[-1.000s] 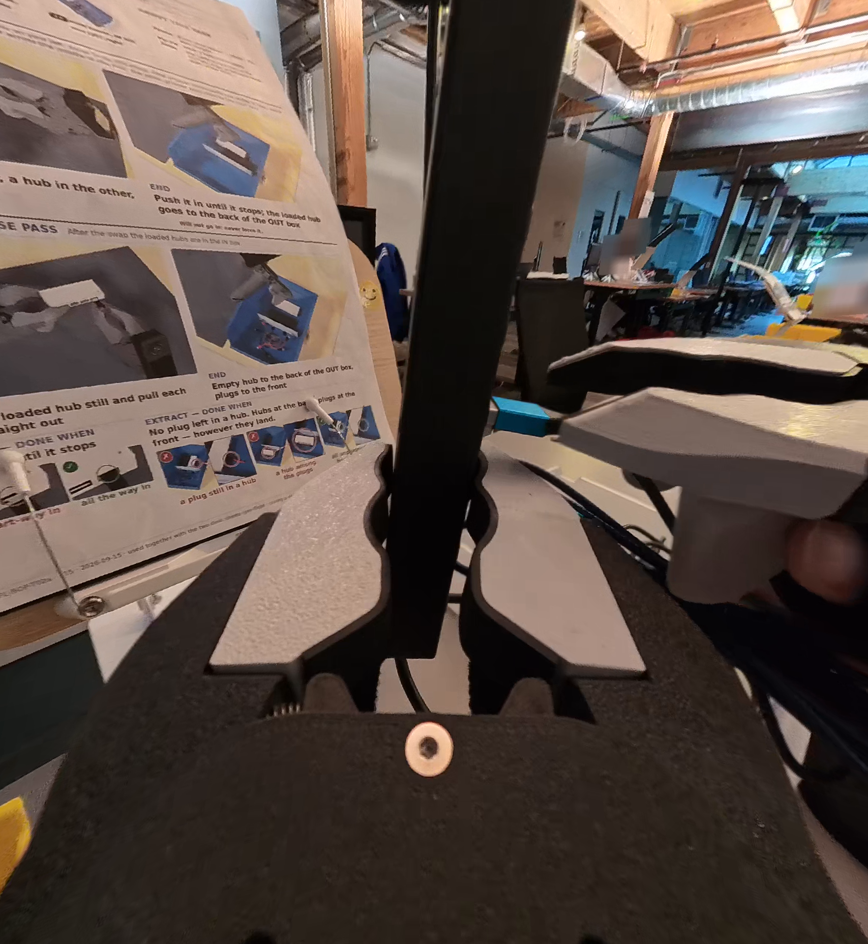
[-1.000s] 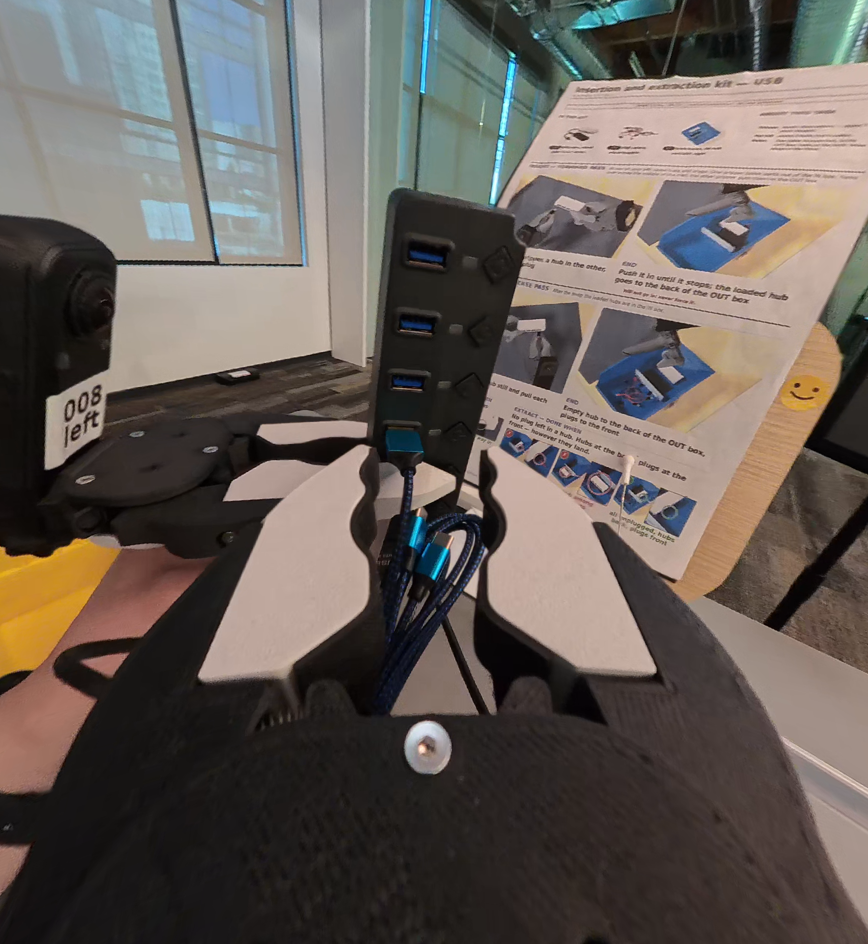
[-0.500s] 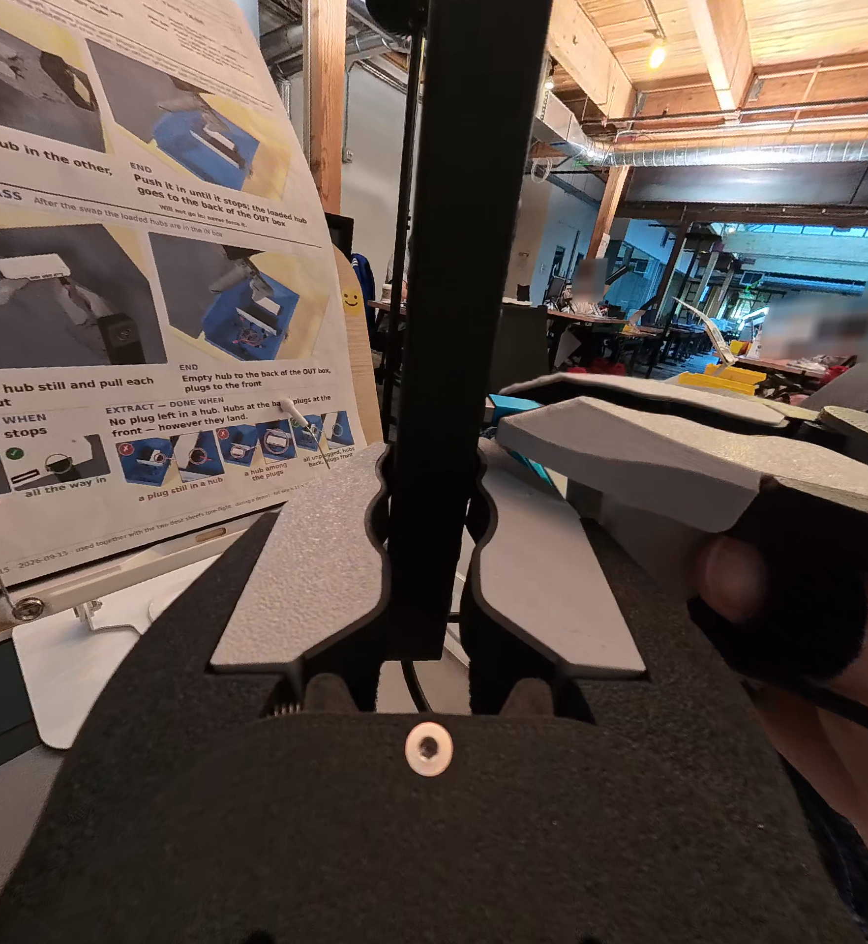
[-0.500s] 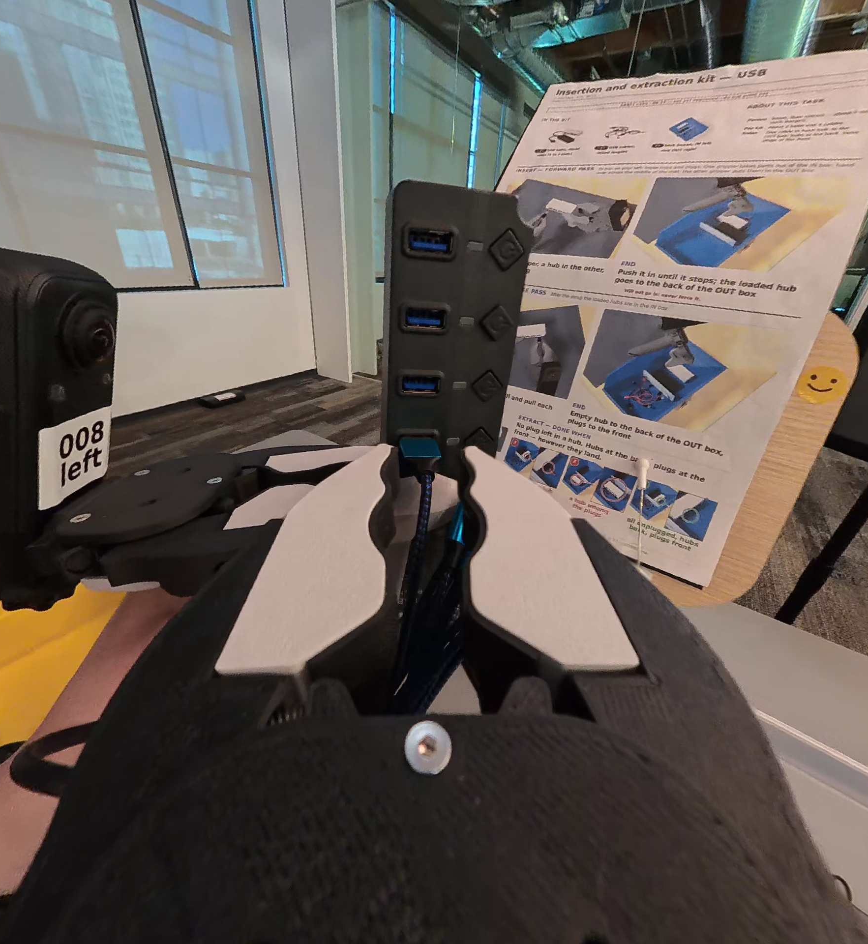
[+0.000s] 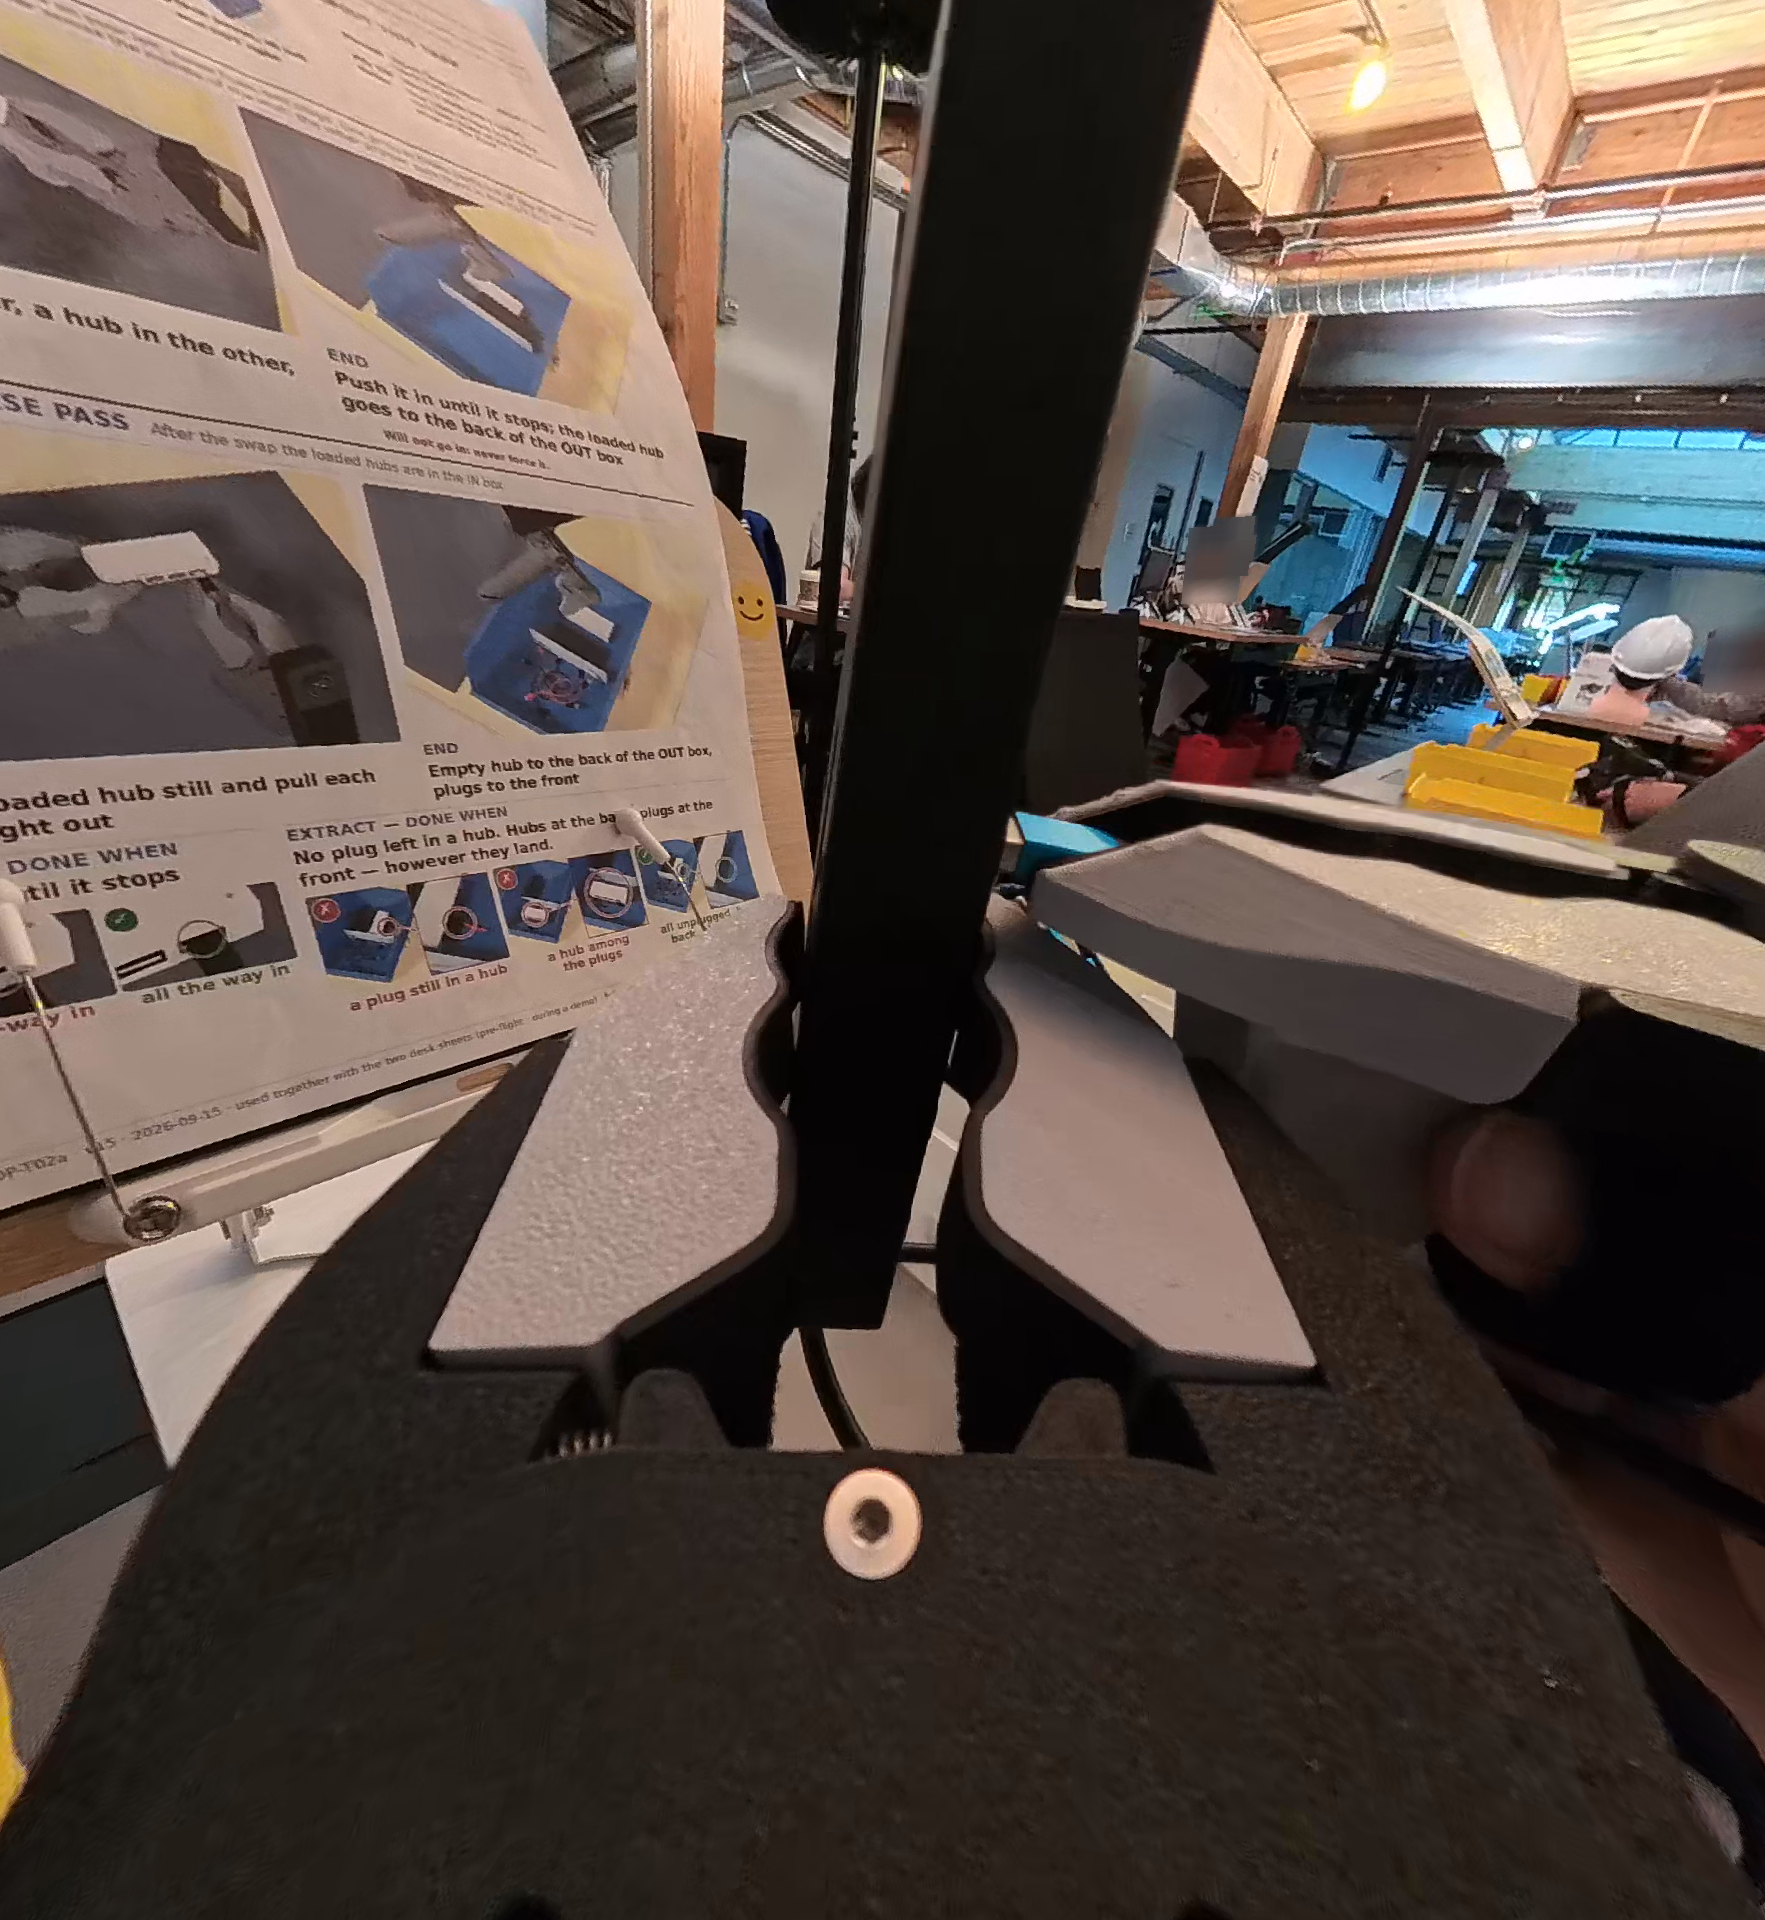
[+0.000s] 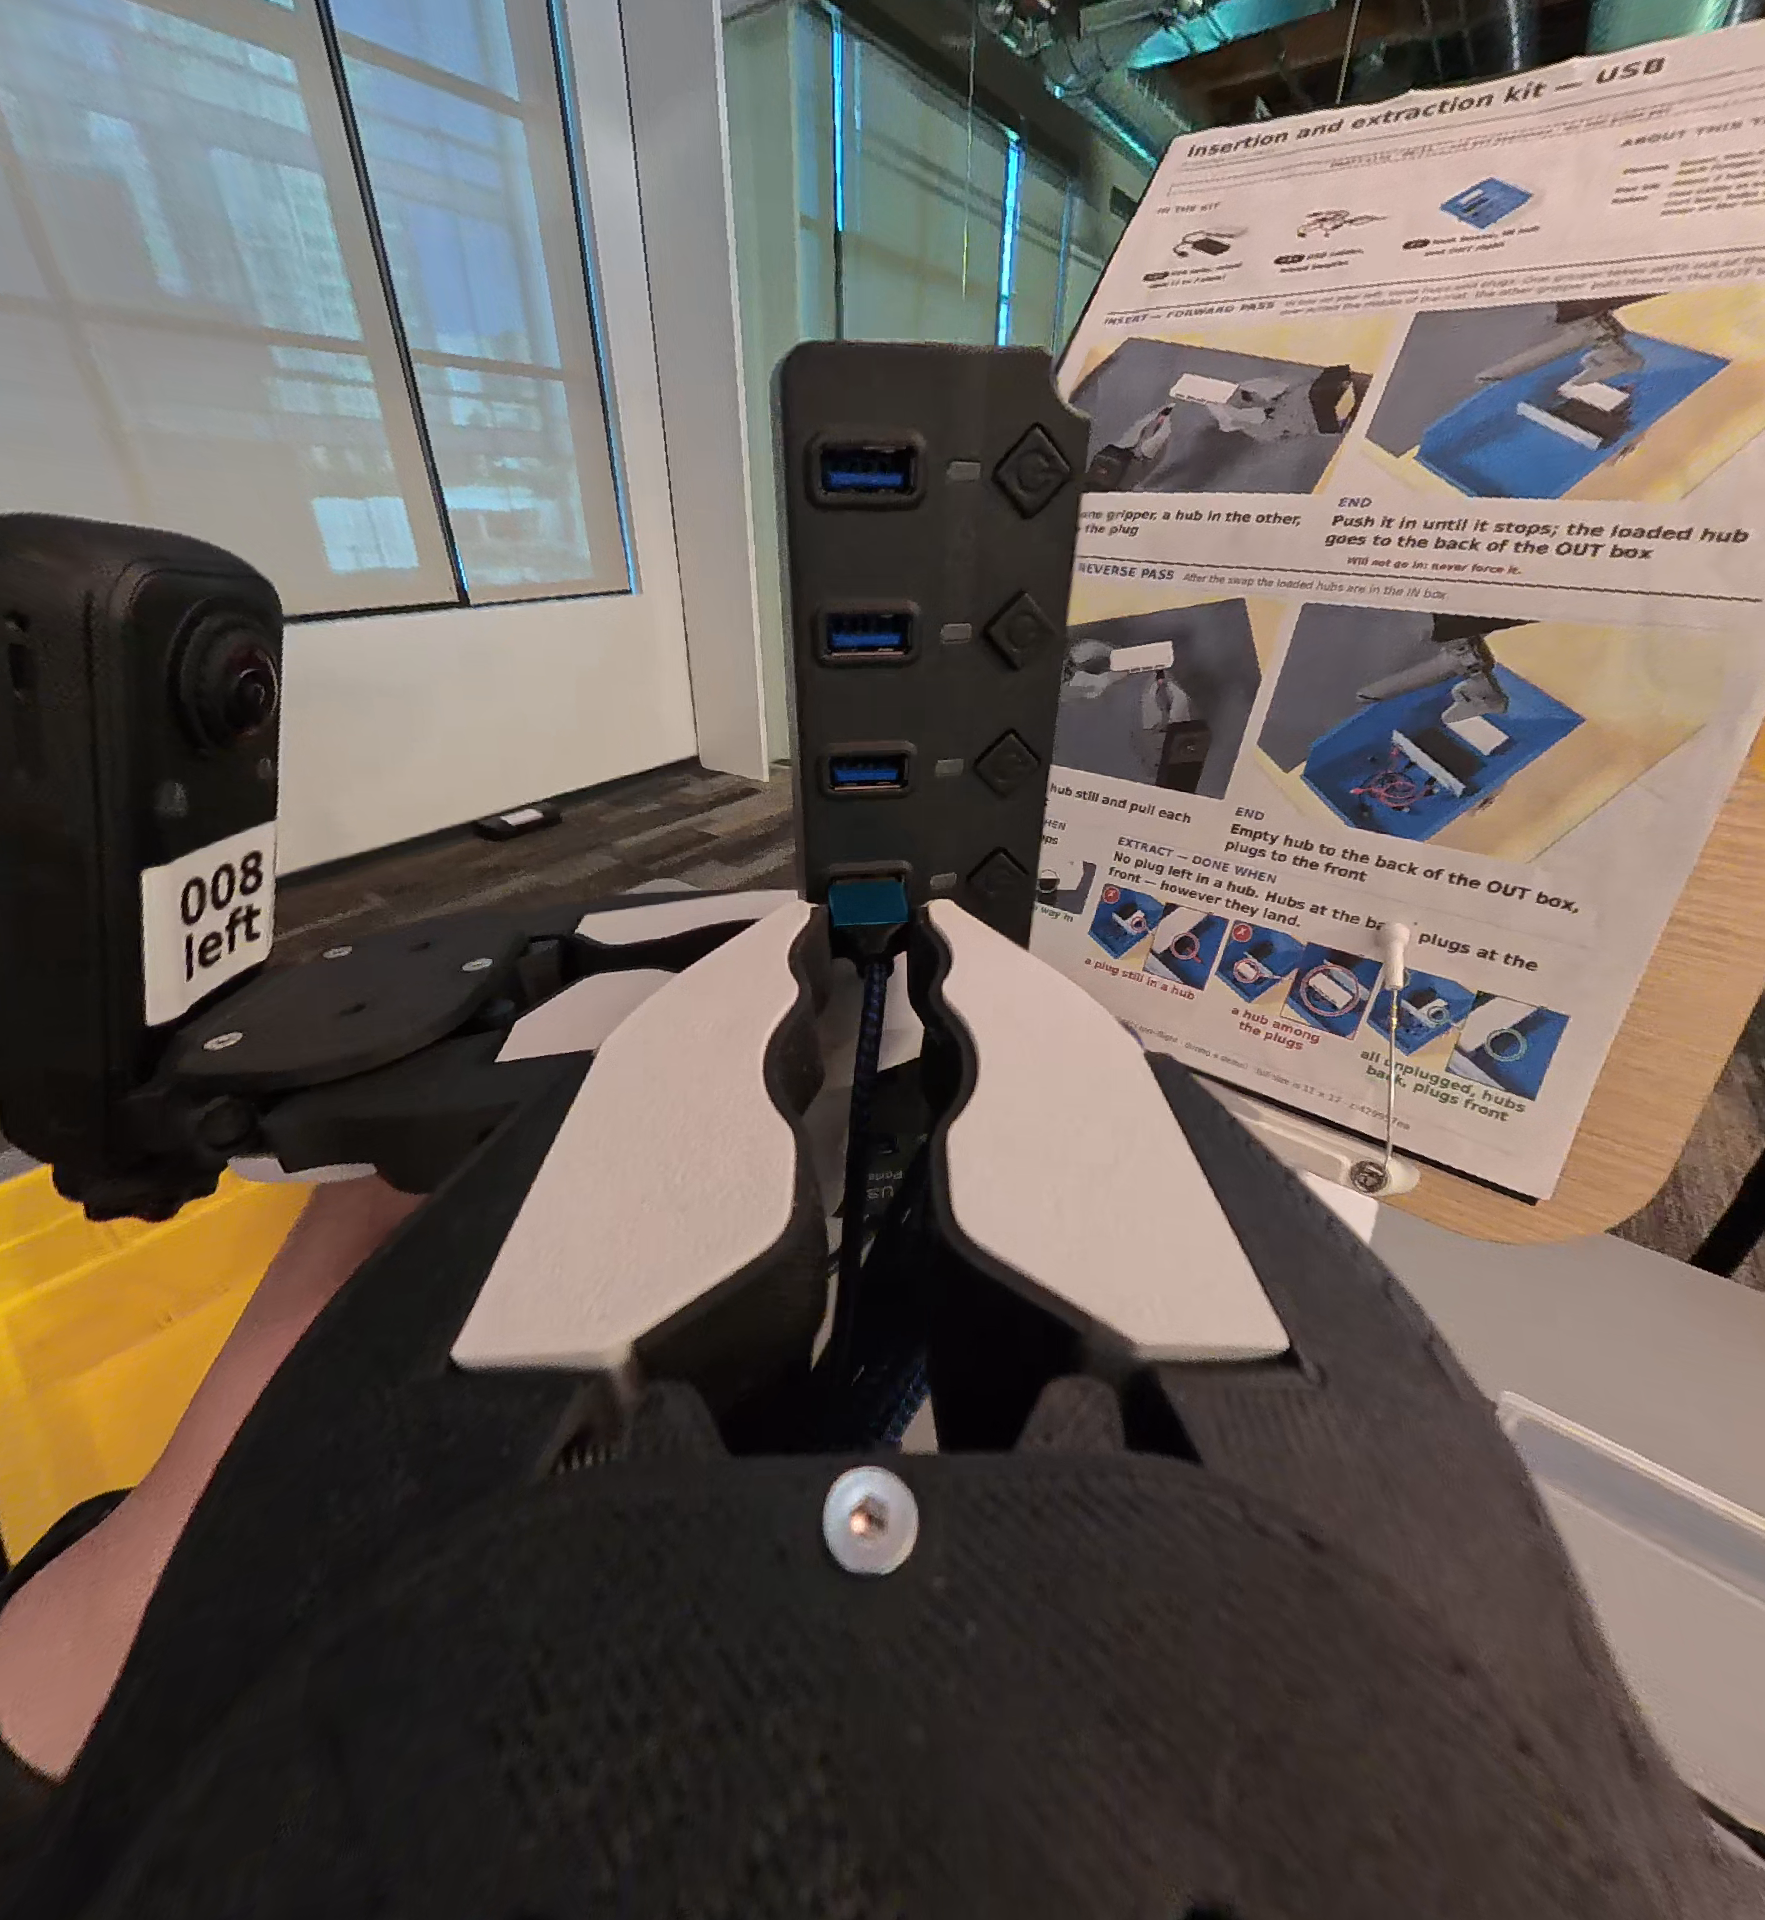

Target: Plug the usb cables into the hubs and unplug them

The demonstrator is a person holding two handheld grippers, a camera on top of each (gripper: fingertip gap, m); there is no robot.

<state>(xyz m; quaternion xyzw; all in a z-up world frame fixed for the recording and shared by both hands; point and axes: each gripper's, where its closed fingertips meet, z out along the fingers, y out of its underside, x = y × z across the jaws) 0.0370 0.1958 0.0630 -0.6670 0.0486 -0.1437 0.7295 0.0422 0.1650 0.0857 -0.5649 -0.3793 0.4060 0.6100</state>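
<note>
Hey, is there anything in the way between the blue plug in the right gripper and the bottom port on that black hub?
Nothing visible. The right gripper is shut on the braided cable just behind the blue plug, which already sits at the lowest port of the black hub. The three ports above are empty. The left gripper holds the hub upright.

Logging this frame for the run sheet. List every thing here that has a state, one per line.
Left gripper: shut on hub.
Hub: upright, held at its lower end; top three ports empty, bottom port filled.
Plug: teal, in the bottom port; how deep it sits cannot be told.
Right gripper: shut on cable just below the plug.
Cable: braided, dark blue, running back between the fingers.
Sheet: propped on a board.
</note>
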